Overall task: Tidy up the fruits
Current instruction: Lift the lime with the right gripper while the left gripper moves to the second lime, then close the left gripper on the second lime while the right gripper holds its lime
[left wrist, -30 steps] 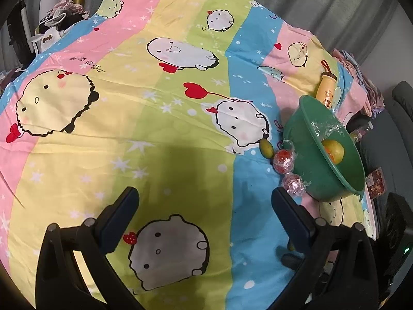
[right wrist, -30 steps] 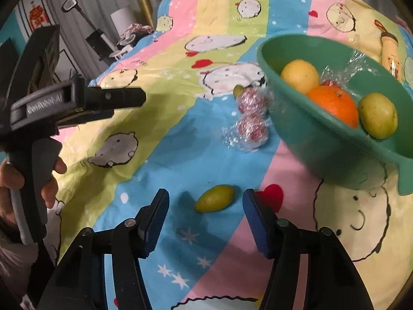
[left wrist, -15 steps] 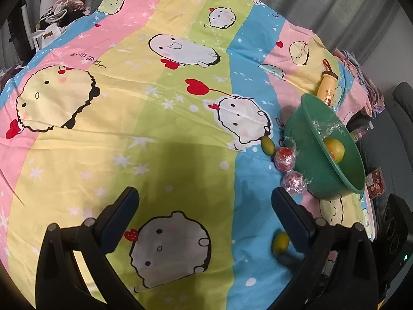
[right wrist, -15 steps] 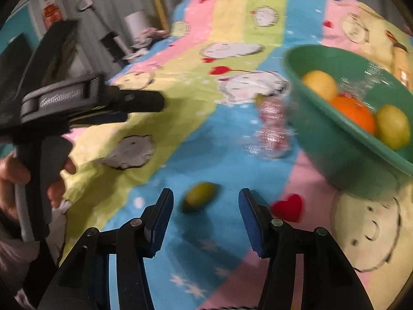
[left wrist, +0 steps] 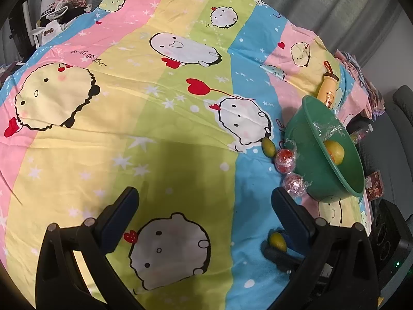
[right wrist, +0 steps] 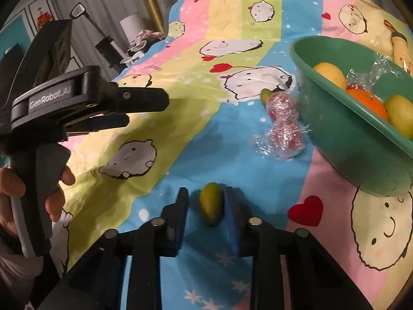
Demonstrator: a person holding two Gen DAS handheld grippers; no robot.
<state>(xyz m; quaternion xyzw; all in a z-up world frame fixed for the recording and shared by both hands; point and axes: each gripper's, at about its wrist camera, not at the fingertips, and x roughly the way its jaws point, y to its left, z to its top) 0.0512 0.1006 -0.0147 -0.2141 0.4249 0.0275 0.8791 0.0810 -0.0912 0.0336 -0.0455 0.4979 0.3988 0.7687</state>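
Note:
My right gripper points down at the striped cartoon sheet, and its jaws are closing on a small green fruit that sits between the blue pads. The left wrist view catches that same green fruit at the lower right. A green bowl up to the right holds a yellow fruit, an orange and a yellow-green fruit. Two plastic-wrapped red fruits and another small green fruit lie by the bowl. My left gripper hovers open over the sheet, with nothing between its fingers.
A yellow bottle lies beyond the bowl. A hand holds the left gripper at the left of the right wrist view. Clutter and a stand sit off the bed's far left edge. Dark gear is at the right.
The right gripper's jaws have narrowed around the small green fruit, which now lies lengthwise between the pads. The left gripper has stayed put and open.

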